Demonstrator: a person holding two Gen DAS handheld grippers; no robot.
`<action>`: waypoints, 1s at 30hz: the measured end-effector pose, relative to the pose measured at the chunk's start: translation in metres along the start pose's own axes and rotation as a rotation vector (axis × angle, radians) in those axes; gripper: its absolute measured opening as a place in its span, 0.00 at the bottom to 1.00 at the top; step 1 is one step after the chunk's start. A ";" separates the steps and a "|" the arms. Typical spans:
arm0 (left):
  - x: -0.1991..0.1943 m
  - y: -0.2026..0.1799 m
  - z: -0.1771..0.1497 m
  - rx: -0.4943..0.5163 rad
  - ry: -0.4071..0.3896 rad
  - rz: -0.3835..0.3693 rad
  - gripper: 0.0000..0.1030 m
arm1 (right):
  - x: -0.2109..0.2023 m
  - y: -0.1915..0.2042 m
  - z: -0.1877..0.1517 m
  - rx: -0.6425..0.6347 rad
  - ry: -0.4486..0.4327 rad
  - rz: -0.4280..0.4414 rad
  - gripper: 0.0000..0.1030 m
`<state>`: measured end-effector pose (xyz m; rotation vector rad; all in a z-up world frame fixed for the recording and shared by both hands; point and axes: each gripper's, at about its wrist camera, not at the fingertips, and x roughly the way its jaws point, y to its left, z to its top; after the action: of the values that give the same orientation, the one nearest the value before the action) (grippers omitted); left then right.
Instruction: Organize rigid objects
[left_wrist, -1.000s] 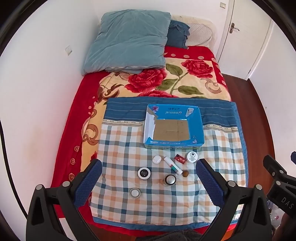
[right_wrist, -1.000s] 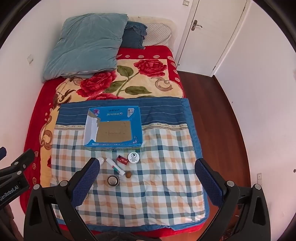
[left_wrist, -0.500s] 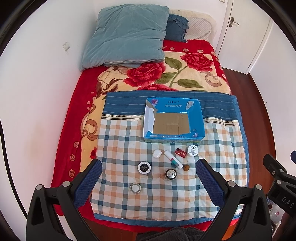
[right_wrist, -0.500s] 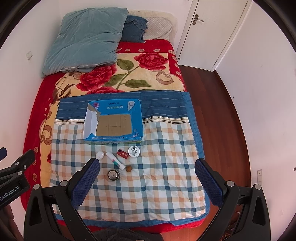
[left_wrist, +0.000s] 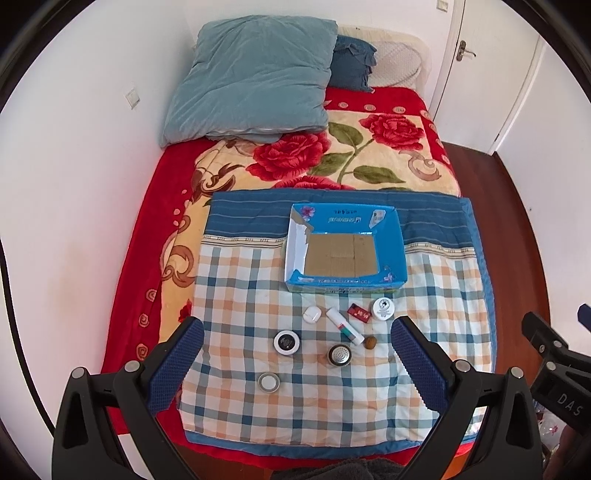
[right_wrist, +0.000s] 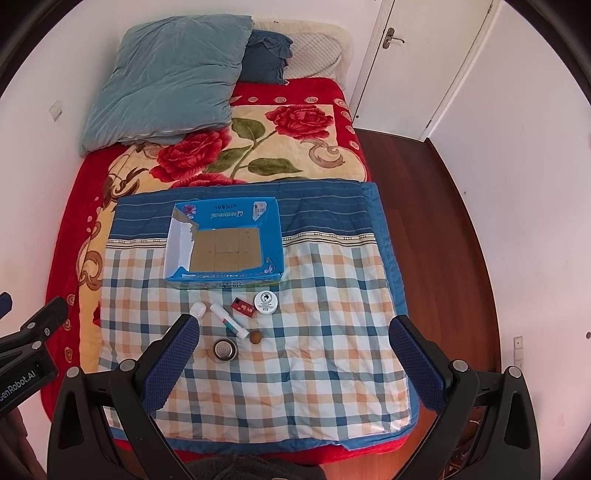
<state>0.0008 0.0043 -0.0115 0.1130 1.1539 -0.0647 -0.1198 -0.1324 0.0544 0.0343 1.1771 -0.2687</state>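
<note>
Box (left_wrist: 391, 236) sits empty on the quilt (left_wrist: 236, 280), the small items just in front of it. Both tongs, left gripper (left_wrist: 295, 363) and right gripper (right_wrist: 293, 358), hang spread and empty above. Best descend squarely over one item, perhaps the tube (left_wrist: 344, 326), and close gently.

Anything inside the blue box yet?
No items: the blue box shows only its bare brown cardboard floor. The small objects, such as the white tube and red packet, lie on the checked quilt. A strip behind the near wall is hidden.
</note>
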 end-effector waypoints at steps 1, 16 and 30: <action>0.000 0.000 0.001 0.000 -0.001 -0.001 1.00 | 0.000 0.000 0.000 0.001 -0.001 0.000 1.00; -0.002 -0.001 0.002 0.004 -0.001 -0.002 1.00 | -0.003 0.001 0.004 0.003 -0.003 -0.003 1.00; -0.004 -0.001 0.007 0.005 0.004 -0.002 1.00 | -0.002 0.000 0.003 0.007 -0.003 0.001 1.00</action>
<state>0.0051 0.0023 -0.0054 0.1164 1.1575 -0.0690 -0.1179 -0.1328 0.0578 0.0403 1.1736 -0.2722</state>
